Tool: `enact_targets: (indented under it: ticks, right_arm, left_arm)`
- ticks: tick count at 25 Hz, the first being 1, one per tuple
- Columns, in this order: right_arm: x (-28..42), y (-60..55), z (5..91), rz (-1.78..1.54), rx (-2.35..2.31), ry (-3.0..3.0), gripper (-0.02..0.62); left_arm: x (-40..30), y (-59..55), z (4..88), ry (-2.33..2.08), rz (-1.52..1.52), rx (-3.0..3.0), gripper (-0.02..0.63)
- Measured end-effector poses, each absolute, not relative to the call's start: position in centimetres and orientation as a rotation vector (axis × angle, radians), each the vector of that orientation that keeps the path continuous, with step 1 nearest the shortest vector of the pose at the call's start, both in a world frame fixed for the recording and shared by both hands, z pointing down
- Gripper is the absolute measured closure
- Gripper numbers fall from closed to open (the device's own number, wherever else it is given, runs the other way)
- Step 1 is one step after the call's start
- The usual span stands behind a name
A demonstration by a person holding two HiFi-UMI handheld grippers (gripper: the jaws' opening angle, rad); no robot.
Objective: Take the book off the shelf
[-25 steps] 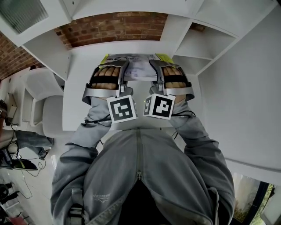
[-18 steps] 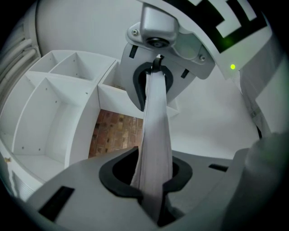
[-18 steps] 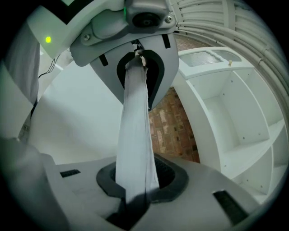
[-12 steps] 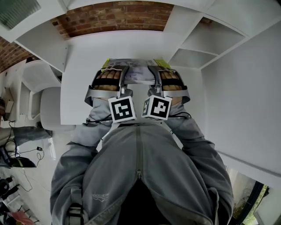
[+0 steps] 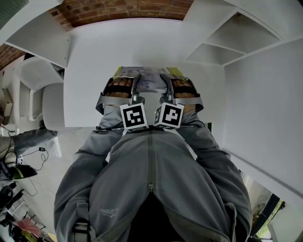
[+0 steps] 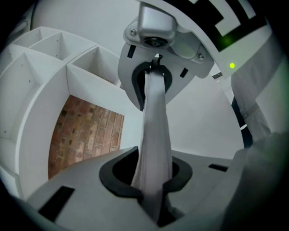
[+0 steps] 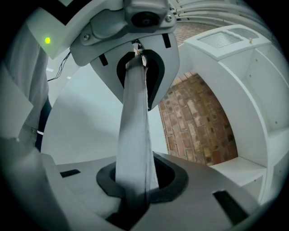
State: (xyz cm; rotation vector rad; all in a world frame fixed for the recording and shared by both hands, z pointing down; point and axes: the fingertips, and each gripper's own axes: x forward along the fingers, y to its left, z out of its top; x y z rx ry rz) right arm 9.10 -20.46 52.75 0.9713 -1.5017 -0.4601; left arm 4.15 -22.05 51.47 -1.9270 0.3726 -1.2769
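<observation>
My left claw (image 5: 134,88) and right claw (image 5: 166,88) each clamp the book (image 5: 150,81), in front of white shelves (image 5: 222,45).

Book (image 5: 150,79): pale grey printed cover with a yellow-green strip at each outer edge. Left gripper (image 5: 134,84) and right gripper (image 5: 165,82), either side of the book: silver-grey bodies with black straps. Left cube (image 5: 134,116) and right cube (image 5: 169,115), just nearer than the book: black-and-white square markers. Surface (image 5: 85,71) under the book and shelf unit (image 5: 222,42) beyond it: plain white. Wall (image 5: 123,9) behind the book: red-brown brick pattern. Jacket (image 5: 151,179): grey.
</observation>
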Motion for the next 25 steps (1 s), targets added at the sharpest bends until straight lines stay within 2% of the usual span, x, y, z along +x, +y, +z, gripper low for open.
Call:
enact_targets:
  ticks: [25]
  right_arm:
    - [8.1,-17.8,63.2,-0.228,0.798,-1.566,0.512]
  left_arm:
    - [2.9,-19.7,62.2,0.196,-1.465,-2.027,0.525]
